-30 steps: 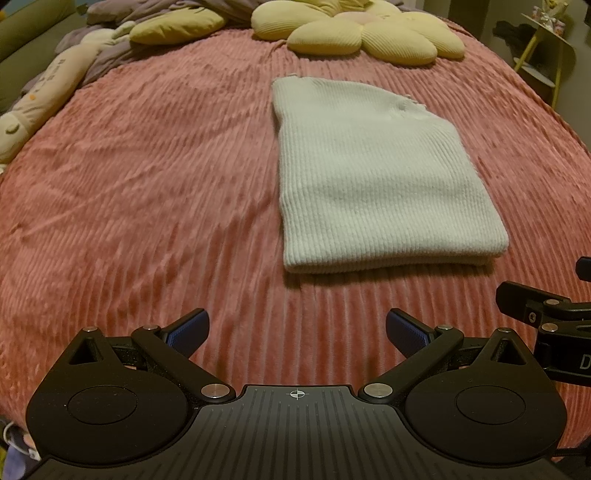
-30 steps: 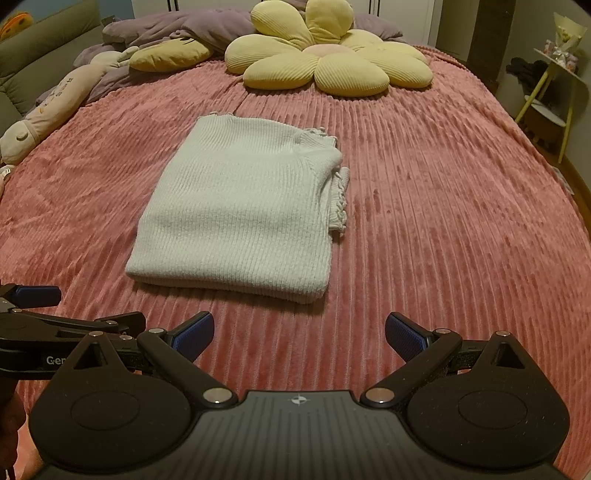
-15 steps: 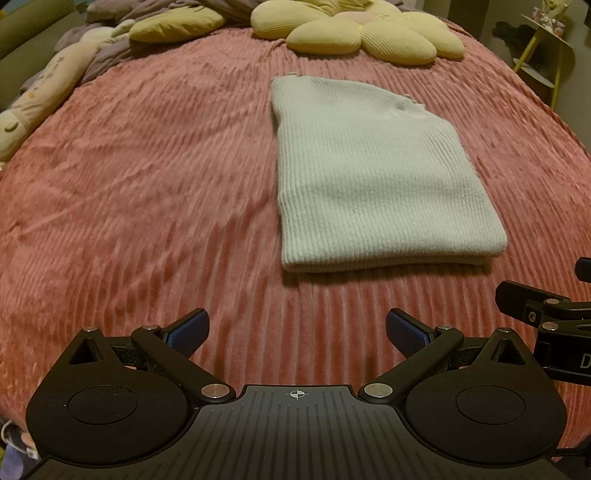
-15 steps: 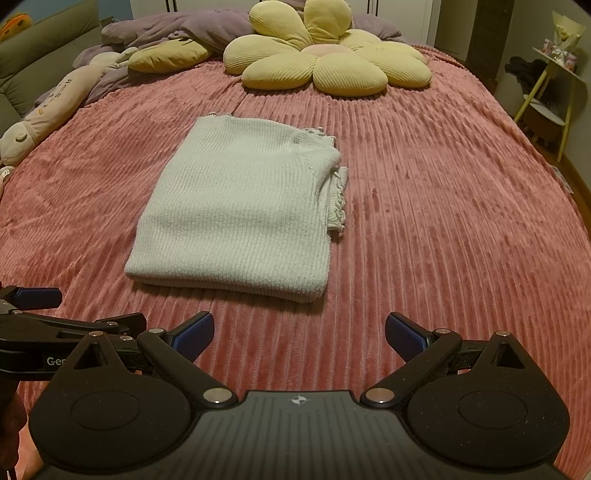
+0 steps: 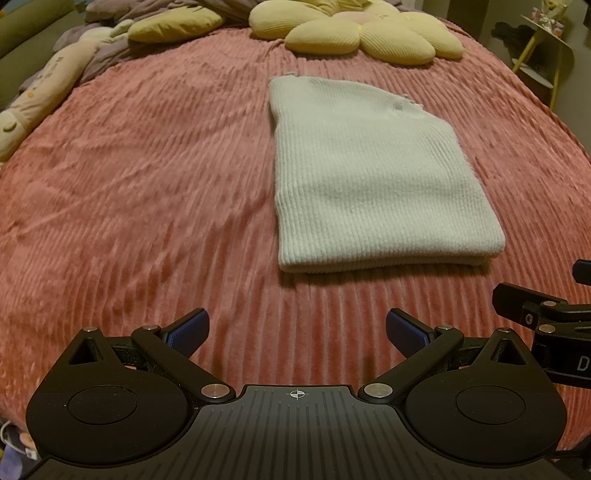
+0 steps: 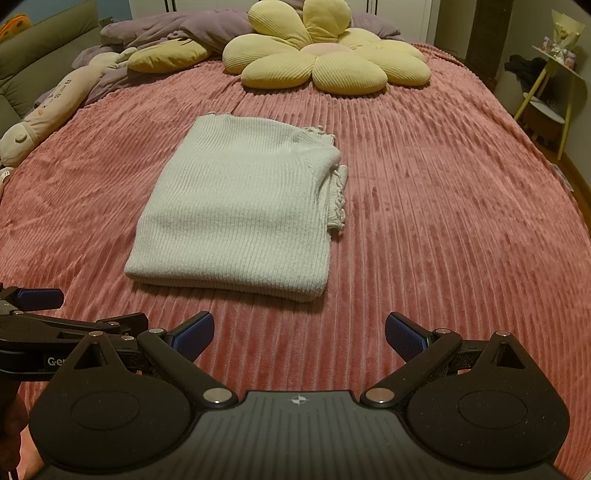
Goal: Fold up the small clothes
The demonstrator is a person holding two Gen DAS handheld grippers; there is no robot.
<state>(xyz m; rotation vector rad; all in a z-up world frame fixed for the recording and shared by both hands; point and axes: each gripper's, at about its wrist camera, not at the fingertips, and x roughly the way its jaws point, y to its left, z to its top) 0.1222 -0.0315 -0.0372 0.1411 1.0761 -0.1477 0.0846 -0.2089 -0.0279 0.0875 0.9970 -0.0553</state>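
Note:
A white ribbed knit garment (image 5: pixel 373 184) lies folded in a neat rectangle on the pink ribbed bedspread (image 5: pixel 147 184); it also shows in the right wrist view (image 6: pixel 240 206), with a frilled edge sticking out at its right side. My left gripper (image 5: pixel 295 328) is open and empty, held near the bed's front, short of the garment's near edge. My right gripper (image 6: pixel 299 330) is open and empty, likewise short of the garment. Each gripper shows at the edge of the other's view.
A yellow flower-shaped cushion (image 6: pixel 325 59) lies at the far end of the bed. A long plush toy (image 6: pixel 48 107) and purple bedding (image 6: pixel 177 29) lie at the far left. A small yellow-legged side table (image 6: pixel 554 85) stands off the bed at the right.
Both grippers have stayed open and nearly still; the left wrist view has shifted very slightly. The garment has not moved.

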